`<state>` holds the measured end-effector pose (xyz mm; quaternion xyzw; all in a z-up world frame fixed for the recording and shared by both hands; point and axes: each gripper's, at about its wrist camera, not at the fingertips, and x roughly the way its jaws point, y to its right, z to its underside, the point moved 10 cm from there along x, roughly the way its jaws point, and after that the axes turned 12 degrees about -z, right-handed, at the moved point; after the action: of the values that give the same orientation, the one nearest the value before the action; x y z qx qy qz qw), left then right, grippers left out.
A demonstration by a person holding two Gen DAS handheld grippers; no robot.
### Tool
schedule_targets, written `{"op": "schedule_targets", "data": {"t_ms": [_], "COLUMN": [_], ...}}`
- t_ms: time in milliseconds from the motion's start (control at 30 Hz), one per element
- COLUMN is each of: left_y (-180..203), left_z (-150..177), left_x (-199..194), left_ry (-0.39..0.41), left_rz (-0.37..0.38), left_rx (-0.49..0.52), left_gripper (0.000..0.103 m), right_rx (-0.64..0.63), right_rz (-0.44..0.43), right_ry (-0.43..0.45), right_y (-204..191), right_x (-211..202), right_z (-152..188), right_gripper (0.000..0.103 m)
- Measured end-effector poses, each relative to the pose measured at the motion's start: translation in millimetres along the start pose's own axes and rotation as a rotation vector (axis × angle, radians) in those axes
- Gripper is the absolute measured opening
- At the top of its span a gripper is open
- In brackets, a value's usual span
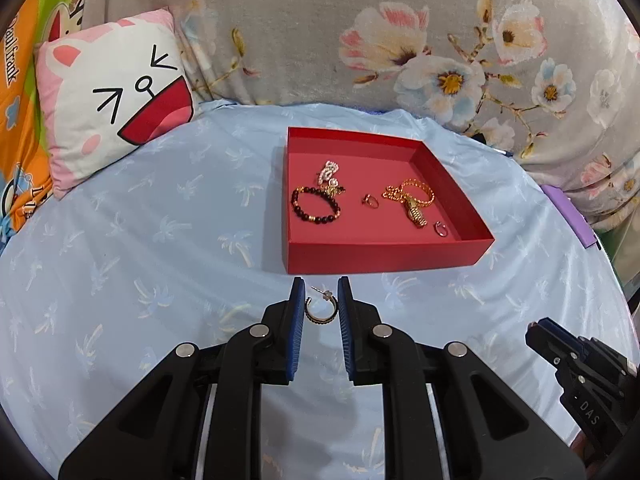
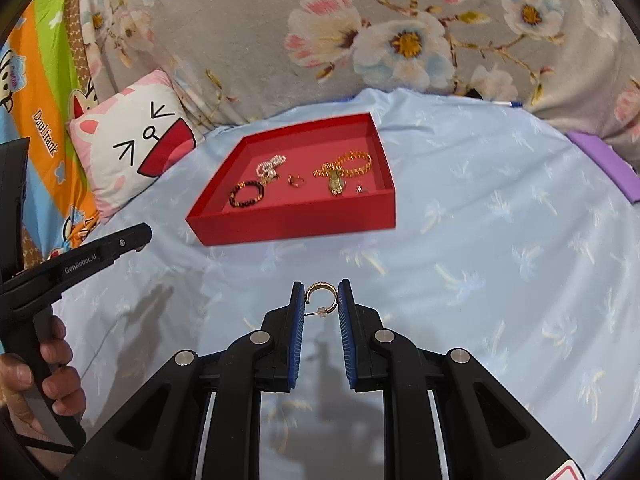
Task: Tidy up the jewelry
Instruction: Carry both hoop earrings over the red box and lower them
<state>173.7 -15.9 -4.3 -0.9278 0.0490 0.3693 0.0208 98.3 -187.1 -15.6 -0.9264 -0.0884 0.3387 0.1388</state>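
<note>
A red tray [image 1: 384,258] [image 2: 296,226] on the light blue sheet holds a dark bead bracelet [image 1: 315,205] [image 2: 247,194], a pearl piece [image 1: 329,171], a small ring [image 1: 369,201] [image 2: 296,181], a gold chain with watch [image 1: 412,200] [image 2: 343,170] and another ring [image 1: 441,228]. My left gripper [image 1: 321,300] holds a dark hoop earring [image 1: 321,312] between its pads, in front of the tray. My right gripper [image 2: 321,300] holds a gold hoop earring [image 2: 320,294] above the sheet. The left gripper also shows in the right wrist view [image 2: 100,252].
A cartoon cat pillow [image 1: 116,96] [image 2: 132,152] lies at the left. A floral grey blanket [image 1: 360,32] is bunched behind the tray. A purple object [image 1: 572,216] [image 2: 604,164] lies at the right edge. The right gripper shows in the left wrist view [image 1: 576,364].
</note>
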Motion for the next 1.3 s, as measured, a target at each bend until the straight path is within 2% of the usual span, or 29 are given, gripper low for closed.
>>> {"op": "schedule_targets", "data": {"t_ms": [433,733,1033,1300], "left_y": [27.5,44.4,49.8,53.5], "left_z": [-43.1,-70.8,-95.0,-94.6], "left_x": [7.6,24.3,57.5,96.6], "left_ry": [0.046,0.064,0.060,0.016], "left_rz": [0.014,0.020,-0.001,-0.023], "left_rx": [0.030,0.043,0.047,0.056], "left_gripper": [0.016,0.016,0.016,0.016], "right_rx": [-0.058,-0.082,-0.088,-0.073], "right_rz": [0.006,-0.009,-0.018,-0.019], "right_ry": [0.073,0.072,0.041,-0.008], "right_y": [-4.1,-5.3,-1.2,10.0], "right_x": [14.8,41.8,84.2,123.6], "right_z": [-71.6,-105.0,-125.8,-125.0], "right_gripper": [0.016,0.016,0.016,0.016]}}
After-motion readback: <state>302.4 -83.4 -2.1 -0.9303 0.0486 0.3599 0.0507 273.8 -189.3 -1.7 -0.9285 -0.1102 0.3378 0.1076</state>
